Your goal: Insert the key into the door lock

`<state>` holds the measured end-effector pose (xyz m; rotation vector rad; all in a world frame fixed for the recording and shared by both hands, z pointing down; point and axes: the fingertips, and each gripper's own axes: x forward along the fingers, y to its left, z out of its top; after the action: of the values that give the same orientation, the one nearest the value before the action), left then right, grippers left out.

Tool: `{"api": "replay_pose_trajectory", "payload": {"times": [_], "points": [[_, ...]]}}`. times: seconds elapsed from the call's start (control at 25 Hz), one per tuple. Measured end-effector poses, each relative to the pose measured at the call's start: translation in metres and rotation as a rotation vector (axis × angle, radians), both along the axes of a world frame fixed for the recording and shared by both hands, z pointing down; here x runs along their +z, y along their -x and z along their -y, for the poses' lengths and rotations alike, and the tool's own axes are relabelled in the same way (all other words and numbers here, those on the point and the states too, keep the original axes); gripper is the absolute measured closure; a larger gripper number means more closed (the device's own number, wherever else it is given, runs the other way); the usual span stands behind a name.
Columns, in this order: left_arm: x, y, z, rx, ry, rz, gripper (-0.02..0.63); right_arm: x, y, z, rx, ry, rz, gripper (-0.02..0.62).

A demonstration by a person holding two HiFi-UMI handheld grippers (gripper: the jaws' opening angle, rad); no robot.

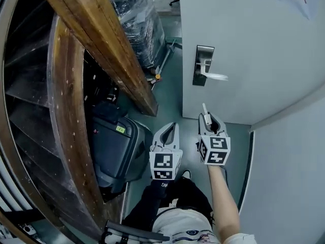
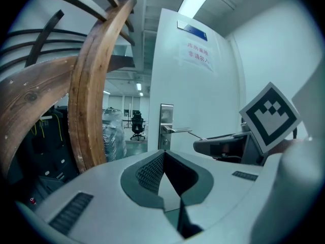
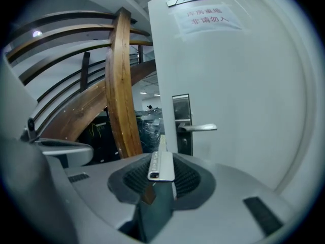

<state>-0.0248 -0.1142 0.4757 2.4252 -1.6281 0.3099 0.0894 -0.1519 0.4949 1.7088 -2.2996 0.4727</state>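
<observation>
- Door [image 1: 254,39]: smooth, matt paint.
- Lock plate [image 1: 202,55] and handle [image 1: 216,76]: shiny metal.
- Key [image 3: 161,164]: smooth, silvery metal.
- Beam [image 1: 101,39]: glossy varnished wood with visible grain.
- Left gripper [image 1: 174,127] and right gripper [image 1: 207,118]: matt grey plastic.
- Pads [image 3: 189,176]: dark and ribbed.
- Bundle [image 1: 139,24]: glossy clear plastic film.

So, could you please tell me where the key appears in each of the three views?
Head view: the key sticks up from the right gripper, lower centre, below the door handle.
Left gripper view: its thin tip shows right of centre, beside the handle's end.
Right gripper view: bottom centre, clamped between the jaws, under the handle.
Shared landmark: the door handle.
</observation>
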Motion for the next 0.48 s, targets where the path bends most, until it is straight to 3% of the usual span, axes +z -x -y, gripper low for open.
{"api": "replay_pose_trajectory", "payload": {"times": [0.48], "points": [[0.090,0.026,0.034,0.017,0.010,-0.040,0.601,0.070,-0.006,0.112,0.078,-0.035,-0.072,0.489]]}}
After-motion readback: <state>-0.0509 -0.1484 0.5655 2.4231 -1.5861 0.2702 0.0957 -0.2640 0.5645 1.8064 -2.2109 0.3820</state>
